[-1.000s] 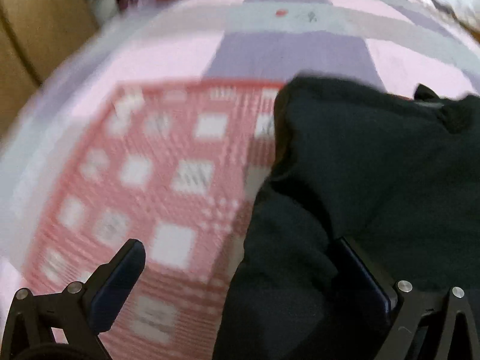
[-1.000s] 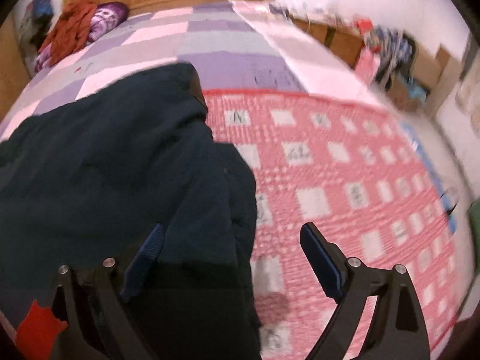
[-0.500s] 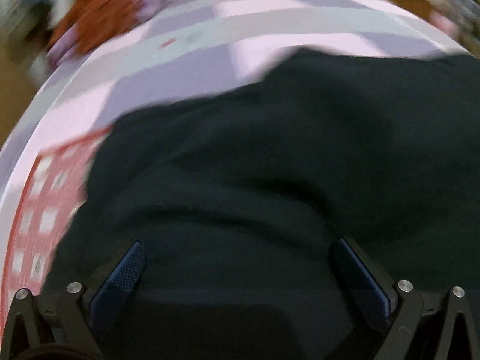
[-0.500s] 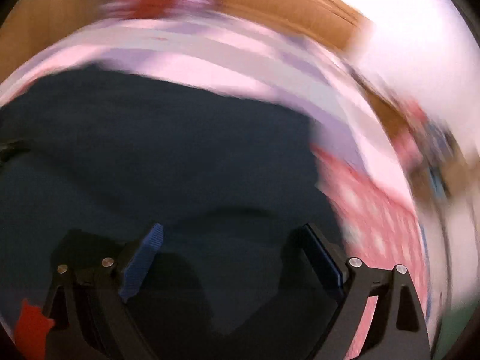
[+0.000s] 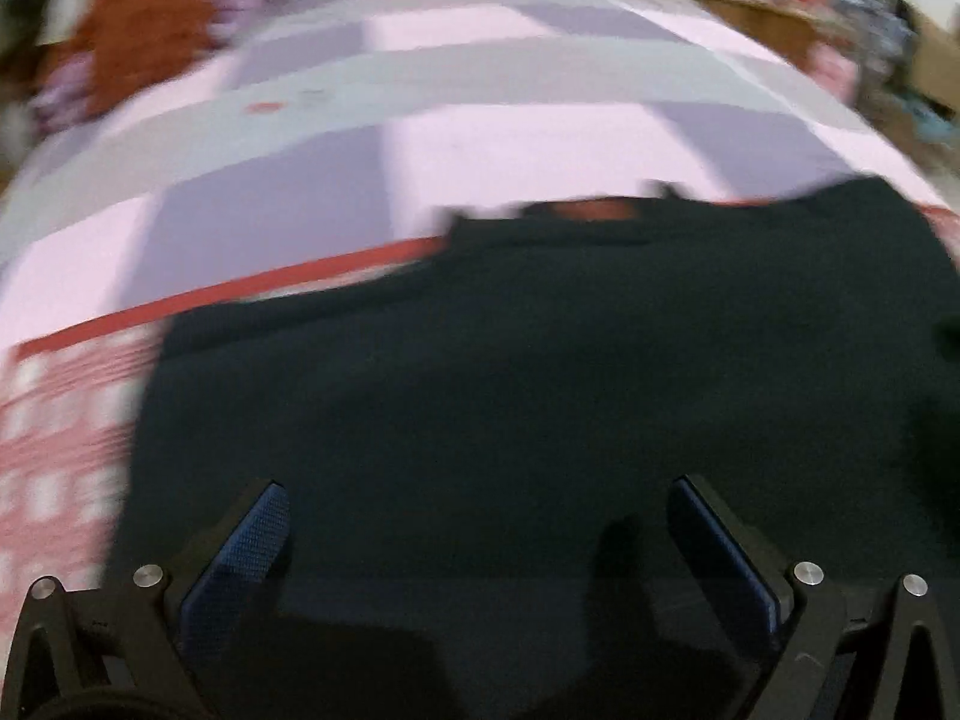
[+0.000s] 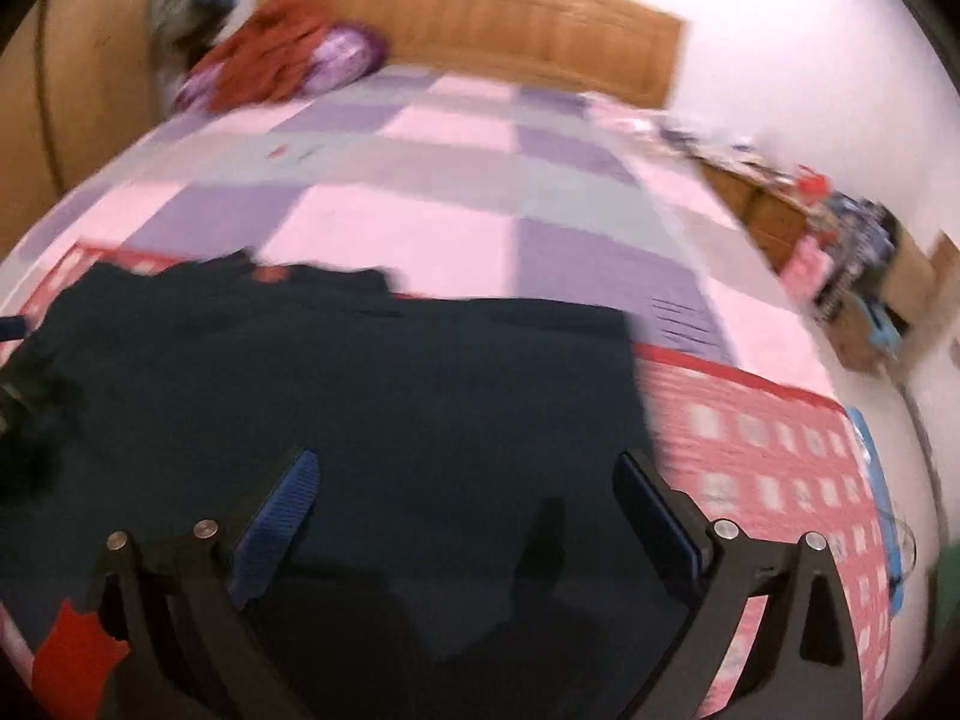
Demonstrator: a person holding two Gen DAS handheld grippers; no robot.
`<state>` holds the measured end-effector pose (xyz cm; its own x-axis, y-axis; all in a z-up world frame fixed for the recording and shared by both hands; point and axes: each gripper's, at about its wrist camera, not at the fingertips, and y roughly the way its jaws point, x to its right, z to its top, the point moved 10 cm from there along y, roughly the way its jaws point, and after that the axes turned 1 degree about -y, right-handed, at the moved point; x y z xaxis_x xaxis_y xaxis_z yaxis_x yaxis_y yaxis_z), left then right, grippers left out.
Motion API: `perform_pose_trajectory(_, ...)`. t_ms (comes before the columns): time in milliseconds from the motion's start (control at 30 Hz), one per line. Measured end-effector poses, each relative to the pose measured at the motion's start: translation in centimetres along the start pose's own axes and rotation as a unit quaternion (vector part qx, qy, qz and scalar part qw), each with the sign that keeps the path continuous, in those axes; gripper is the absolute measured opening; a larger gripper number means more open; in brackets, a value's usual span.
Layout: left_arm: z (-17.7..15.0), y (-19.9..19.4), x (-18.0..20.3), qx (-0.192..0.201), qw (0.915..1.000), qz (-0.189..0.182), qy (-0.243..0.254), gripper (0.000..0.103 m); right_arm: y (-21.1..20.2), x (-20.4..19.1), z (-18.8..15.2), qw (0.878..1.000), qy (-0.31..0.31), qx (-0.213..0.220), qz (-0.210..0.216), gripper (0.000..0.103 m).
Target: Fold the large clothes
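A large dark navy garment lies spread flat on a red-and-white checked mat on the bed. It also fills the lower left of the right wrist view. My left gripper is open and empty, just above the garment's near part. My right gripper is open and empty, over the garment near its right edge. The views are motion-blurred.
The bed has a pink, lilac and grey checked cover and a wooden headboard. A red and purple pile of bedding lies at the head. Cluttered furniture stands along the right wall. The mat extends to the right.
Both grippers swung from the garment's side edges to face the headboard over the garment's middle. Both stay open. The garment now lies flatter and wider.
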<state>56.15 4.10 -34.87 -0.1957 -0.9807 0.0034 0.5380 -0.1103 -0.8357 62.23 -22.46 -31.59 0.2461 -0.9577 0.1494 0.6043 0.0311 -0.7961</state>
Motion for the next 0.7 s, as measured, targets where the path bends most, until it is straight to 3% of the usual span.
perform_pose_trajectory(67, 0.6, 2.4, 2.7, -0.031, 0.9993, -0.005, 0.022, 0.103, 2.2, -2.9, 0.6, 0.999, -0.037, -0.032, 0.015, 0.1)
perform_pose_trajectory(133, 0.6, 5.3, 1.7, -0.066, 0.9964, 0.035, 0.039, 0.103, 4.6, -2.7, -0.3, 0.996, -0.049, -0.073, -0.006, 0.1)
perform_pose_trajectory(167, 0.6, 6.2, 0.3, -0.075, 0.9965, 0.033, 0.017, 0.103, 6.2, -0.8, -1.0, 0.994, -0.038, -0.101, -0.021, 0.1)
perform_pose_trajectory(233, 0.6, 6.7, -3.8, -0.085, 0.9939, 0.058, -0.04, 0.103, 7.5, 4.3, -2.1, 0.992, 0.016, -0.115, -0.04, 0.1)
perform_pose_trajectory(267, 0.0, 6.8, -7.3, -0.088, 0.99, 0.076, -0.081, 0.103, 7.8, 7.6, -3.0, 0.99, 0.056, -0.119, -0.051, 0.101)
perform_pose_trajectory(367, -2.7, 6.3, -14.4, -0.097, 0.979, 0.12, -0.134, 0.103, 8.0, 15.7, -7.0, 0.974, 0.167, -0.136, -0.07, 0.103)
perform_pose_trajectory(467, -5.5, 5.2, -19.4, -0.105, 0.9649, 0.135, -0.199, 0.103, 7.2, 17.9, -8.9, 0.969, 0.201, -0.137, -0.054, 0.103)
perform_pose_trajectory(567, -7.4, 3.6, -22.4, -0.1, 0.955, 0.145, -0.239, 0.103, 6.3, 17.4, -8.2, 0.977, 0.162, -0.116, -0.079, 0.103)
perform_pose_trajectory(633, -8.1, 2.3, -22.9, -0.087, 0.9561, 0.152, -0.235, 0.103, 5.2, 17.6, -8.0, 0.977, 0.169, -0.104, -0.079, 0.103)
perform_pose_trajectory(700, -9.2, 0.3, -23.2, -0.065, 0.9628, 0.148, -0.217, 0.103, 3.8, 17.5, -8.6, 0.978, 0.173, -0.092, -0.065, 0.103)
